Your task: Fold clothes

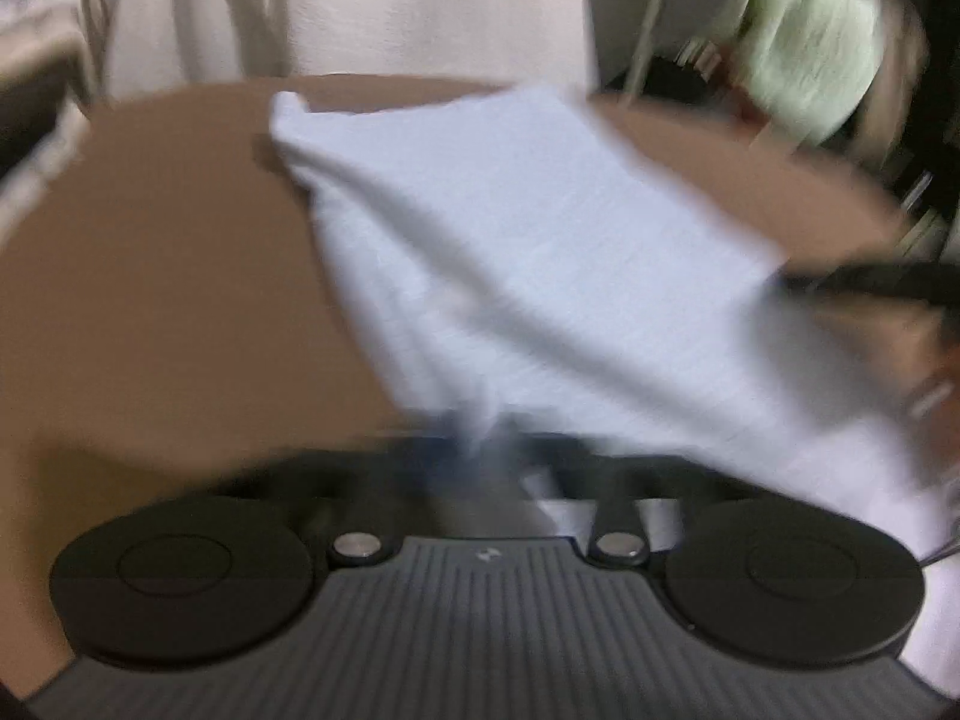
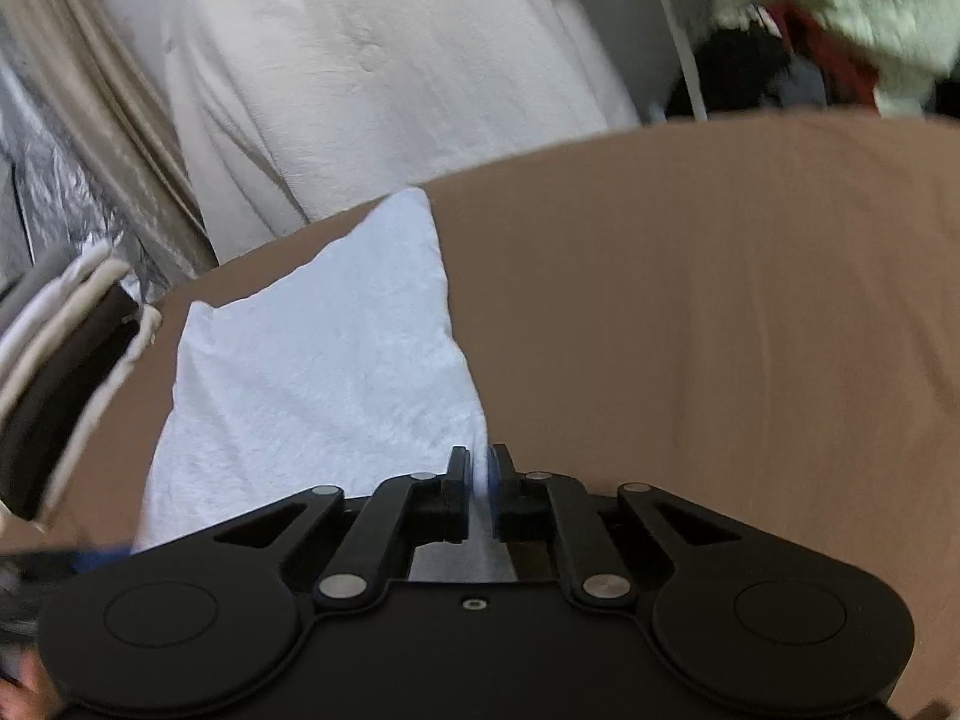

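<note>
Pinching towel (image 2: 336,348): right gripper (image 2: 480,480)

You are working over a brown table (image 2: 720,312) that fills the lower part of both views. Behind it hangs a white sheet (image 2: 372,72) in soft folds, with a beige curtain (image 2: 90,120) and a crinkled silver cover (image 2: 54,192) to its left. A stack of folded cloth (image 2: 66,372) sits at the table's left edge. At far right, a pale green cloth (image 1: 804,42) hangs above dark clutter.
</note>
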`<move>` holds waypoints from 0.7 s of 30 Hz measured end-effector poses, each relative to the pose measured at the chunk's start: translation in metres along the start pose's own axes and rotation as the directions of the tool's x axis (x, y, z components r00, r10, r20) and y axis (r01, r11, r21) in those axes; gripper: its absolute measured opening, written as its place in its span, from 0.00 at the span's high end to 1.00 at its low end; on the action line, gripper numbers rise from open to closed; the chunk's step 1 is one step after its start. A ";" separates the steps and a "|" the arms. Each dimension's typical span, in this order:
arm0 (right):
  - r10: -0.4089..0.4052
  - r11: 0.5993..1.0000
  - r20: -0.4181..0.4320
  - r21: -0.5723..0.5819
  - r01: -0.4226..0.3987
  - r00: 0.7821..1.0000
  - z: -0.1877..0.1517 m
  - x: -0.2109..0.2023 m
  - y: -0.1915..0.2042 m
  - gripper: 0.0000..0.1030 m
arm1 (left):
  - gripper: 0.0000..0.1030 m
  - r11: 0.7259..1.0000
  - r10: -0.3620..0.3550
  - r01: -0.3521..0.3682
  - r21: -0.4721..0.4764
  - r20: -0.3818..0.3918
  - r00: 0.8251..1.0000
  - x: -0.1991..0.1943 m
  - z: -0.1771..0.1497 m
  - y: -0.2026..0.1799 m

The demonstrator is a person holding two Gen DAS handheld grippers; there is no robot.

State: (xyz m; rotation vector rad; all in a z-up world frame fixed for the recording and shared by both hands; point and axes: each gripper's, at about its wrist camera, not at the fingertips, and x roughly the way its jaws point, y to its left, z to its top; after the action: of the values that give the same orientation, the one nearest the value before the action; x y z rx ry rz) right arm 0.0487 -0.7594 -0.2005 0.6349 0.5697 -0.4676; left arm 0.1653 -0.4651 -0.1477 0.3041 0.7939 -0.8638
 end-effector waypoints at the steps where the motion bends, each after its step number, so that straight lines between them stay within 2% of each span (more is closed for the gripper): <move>1: 0.006 1.000 -0.003 0.005 -0.006 1.000 -0.001 0.001 -0.001 0.88 | 0.99 0.999 0.007 -0.006 -0.035 0.022 1.000 -0.008 -0.002 0.002; 4: 0.023 1.000 -0.011 0.021 -0.023 1.000 -0.002 0.003 -0.003 0.88 | 0.99 0.986 0.027 -0.016 -0.164 0.069 0.997 -0.031 -0.012 0.014; 9: 0.052 0.998 -0.025 0.048 -0.050 0.998 -0.005 0.007 -0.006 0.84 | 0.98 0.961 0.021 -0.008 -0.275 0.044 0.999 -0.020 -0.025 0.028; 10: 0.057 0.997 -0.027 0.053 -0.056 0.998 -0.006 0.007 -0.007 0.79 | 0.98 0.960 0.028 -0.015 -0.280 0.044 0.999 -0.019 -0.022 0.027; 12: 0.075 0.994 -0.029 0.078 -0.073 0.997 -0.006 0.008 -0.010 0.75 | 0.98 0.947 0.024 -0.008 -0.322 0.046 0.999 -0.022 -0.020 0.030; 14: 0.110 0.986 -0.032 0.130 -0.105 0.993 -0.005 0.009 -0.015 0.60 | 0.97 0.923 -0.006 0.022 -0.384 0.041 0.999 -0.023 -0.020 0.038; 16: 0.169 0.970 -0.038 0.186 -0.159 0.985 -0.004 0.012 -0.021 0.52 | 0.97 0.902 -0.056 0.074 -0.424 0.056 0.997 -0.022 -0.020 0.047; 18: 0.204 0.959 -0.054 0.211 -0.189 0.978 -0.002 0.018 -0.023 0.52 | 0.93 0.888 -0.091 0.116 -0.445 0.078 0.993 -0.016 -0.016 0.055; 21: 0.224 0.959 -0.089 0.198 -0.203 0.971 0.006 0.031 -0.020 0.52 | 0.73 0.907 -0.074 0.104 -0.408 0.087 0.993 0.005 0.012 0.067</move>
State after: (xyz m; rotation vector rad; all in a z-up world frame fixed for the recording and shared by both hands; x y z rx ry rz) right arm 0.0625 -0.7844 -0.2244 0.8971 0.5584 -0.2849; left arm 0.2249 -0.4325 -0.1472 -0.1378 0.9089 -0.7645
